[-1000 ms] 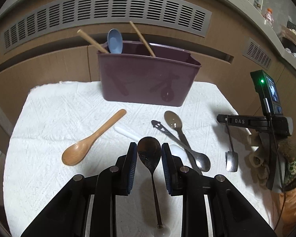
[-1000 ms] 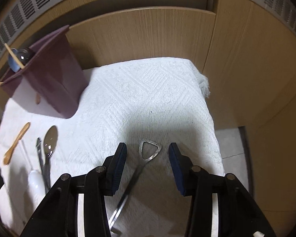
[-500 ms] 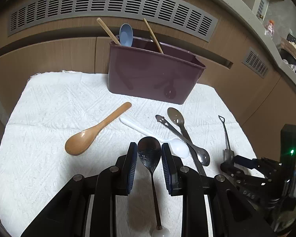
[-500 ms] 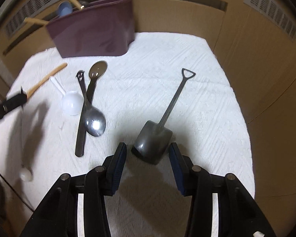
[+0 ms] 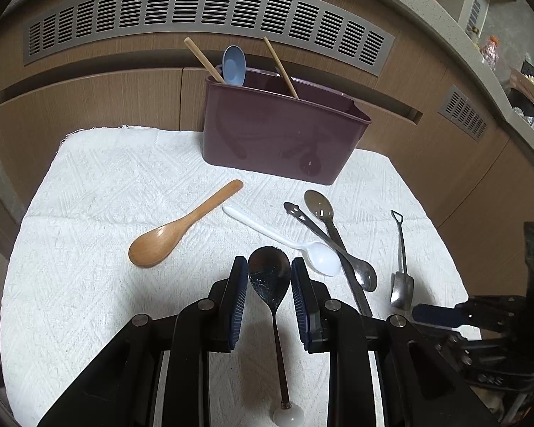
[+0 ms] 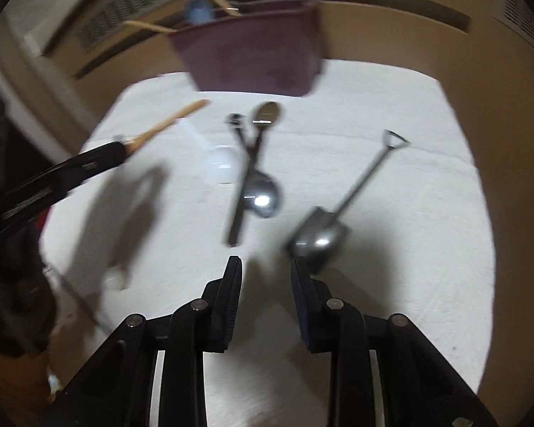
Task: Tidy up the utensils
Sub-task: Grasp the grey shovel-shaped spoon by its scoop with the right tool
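My left gripper (image 5: 269, 270) is shut on the bowl of a dark metal spoon (image 5: 270, 281); its thin handle with a white ball end runs back under the fingers. My right gripper (image 6: 266, 267) hovers over the white towel (image 6: 391, 284) with its jaws closing and nothing between them. The shovel-shaped spoon (image 6: 341, 213) lies just ahead and right of its right finger. A purple caddy (image 5: 277, 135) at the back holds a blue spoon (image 5: 233, 66) and chopsticks. On the towel lie a wooden spoon (image 5: 174, 231), a white plastic spoon (image 5: 288, 242) and two crossed metal utensils (image 5: 324, 227).
Wooden cabinet fronts with a vent grille (image 5: 203, 10) stand close behind the caddy. The towel's right edge (image 5: 441, 249) drops off beside the shovel spoon (image 5: 402, 263). The right gripper's dark body (image 5: 480, 320) fills the lower right of the left wrist view. The right wrist view is blurred.
The right gripper swung from the shovel spoon's handle end to its blade end, then shifted left off it, and its jaws narrowed. The left gripper kept hold of the dark spoon, barely moving.
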Action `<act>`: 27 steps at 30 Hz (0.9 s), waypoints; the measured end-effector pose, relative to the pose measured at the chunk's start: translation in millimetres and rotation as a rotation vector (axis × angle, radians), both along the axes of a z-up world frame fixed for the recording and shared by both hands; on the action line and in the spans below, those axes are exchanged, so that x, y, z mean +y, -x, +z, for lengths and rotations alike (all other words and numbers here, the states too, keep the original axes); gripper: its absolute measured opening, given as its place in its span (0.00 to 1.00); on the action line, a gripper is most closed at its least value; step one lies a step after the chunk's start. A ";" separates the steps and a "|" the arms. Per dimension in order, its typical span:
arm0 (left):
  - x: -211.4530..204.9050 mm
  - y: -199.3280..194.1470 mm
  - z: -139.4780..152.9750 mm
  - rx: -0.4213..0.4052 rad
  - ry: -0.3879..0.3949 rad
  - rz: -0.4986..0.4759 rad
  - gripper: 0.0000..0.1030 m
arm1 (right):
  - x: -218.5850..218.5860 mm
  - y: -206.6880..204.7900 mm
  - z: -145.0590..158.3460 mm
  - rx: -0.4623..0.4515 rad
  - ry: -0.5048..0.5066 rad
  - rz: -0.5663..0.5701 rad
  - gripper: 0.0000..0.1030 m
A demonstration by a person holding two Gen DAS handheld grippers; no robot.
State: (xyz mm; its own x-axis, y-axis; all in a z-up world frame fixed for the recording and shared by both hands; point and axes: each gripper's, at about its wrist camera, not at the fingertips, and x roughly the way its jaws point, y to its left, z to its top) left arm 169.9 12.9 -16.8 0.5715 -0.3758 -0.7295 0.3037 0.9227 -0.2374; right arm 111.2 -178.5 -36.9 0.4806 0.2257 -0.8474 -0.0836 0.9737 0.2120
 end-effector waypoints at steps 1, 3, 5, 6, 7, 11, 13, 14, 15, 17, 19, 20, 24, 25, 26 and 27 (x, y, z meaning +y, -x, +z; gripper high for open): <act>0.1 0.6 0.8 0.000 -0.005 0.000 0.25 | 2.5 2.7 3.7 -0.013 -0.013 0.030 0.27; 1.4 2.0 2.4 -0.002 -0.013 -0.002 0.25 | 5.7 5.0 12.3 -0.053 0.022 0.073 0.27; 3.2 3.2 3.4 -0.002 -0.017 -0.002 0.25 | 1.2 4.1 18.3 -0.091 0.117 0.103 0.27; 3.3 3.6 3.2 -0.002 -0.018 -0.001 0.25 | -2.2 2.3 17.4 -0.092 0.176 0.122 0.27; 3.6 3.5 3.0 -0.001 -0.020 0.000 0.25 | -6.3 -0.2 14.0 -0.085 0.240 0.144 0.29; 0.8 0.4 0.8 0.011 -0.029 0.003 0.25 | -15.7 -1.3 -9.8 -0.056 0.507 0.270 0.41; -1.4 -2.9 -1.4 0.024 -0.031 0.003 0.25 | -15.9 -2.8 -17.9 -0.106 0.611 0.334 0.44; -2.4 -4.2 -2.2 0.030 -0.031 0.004 0.25 | -13.8 -3.5 -18.7 -0.122 0.622 0.351 0.44; -3.2 -5.5 -3.0 0.035 -0.033 0.005 0.25 | -12.0 -7.3 -17.8 -0.141 0.614 0.368 0.45; -4.1 -8.0 -4.1 0.044 -0.039 0.008 0.25 | -9.7 -17.0 -13.8 -0.156 0.576 0.385 0.45; -4.7 -9.5 -4.9 0.050 -0.046 0.010 0.25 | -6.2 -31.6 -8.9 -0.169 0.503 0.406 0.46; -4.7 -10.1 -5.3 0.054 -0.050 0.011 0.25 | -4.5 -38.4 -8.6 -0.172 0.477 0.417 0.46; -3.0 -12.2 -7.0 0.061 -0.054 0.015 0.25 | 7.9 -64.8 -7.8 -0.161 0.360 0.482 0.51; -2.6 -12.3 -7.2 0.061 -0.055 0.015 0.25 | 11.8 -68.3 -9.1 -0.152 0.330 0.493 0.51; -2.4 -12.6 -7.6 0.062 -0.055 0.014 0.25 | 13.4 -75.4 -10.7 -0.134 0.292 0.504 0.52; -2.3 -13.1 -7.8 0.063 -0.056 0.013 0.25 | 15.1 -80.0 -11.9 -0.123 0.268 0.509 0.53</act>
State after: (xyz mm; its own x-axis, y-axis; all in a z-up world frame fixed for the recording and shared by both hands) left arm 183.0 10.6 -24.6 0.5279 -0.3265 -0.7840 0.2780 0.9387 -0.2037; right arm 191.3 -163.4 -48.9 0.4660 0.2391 -0.8518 -0.5629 0.8230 -0.0769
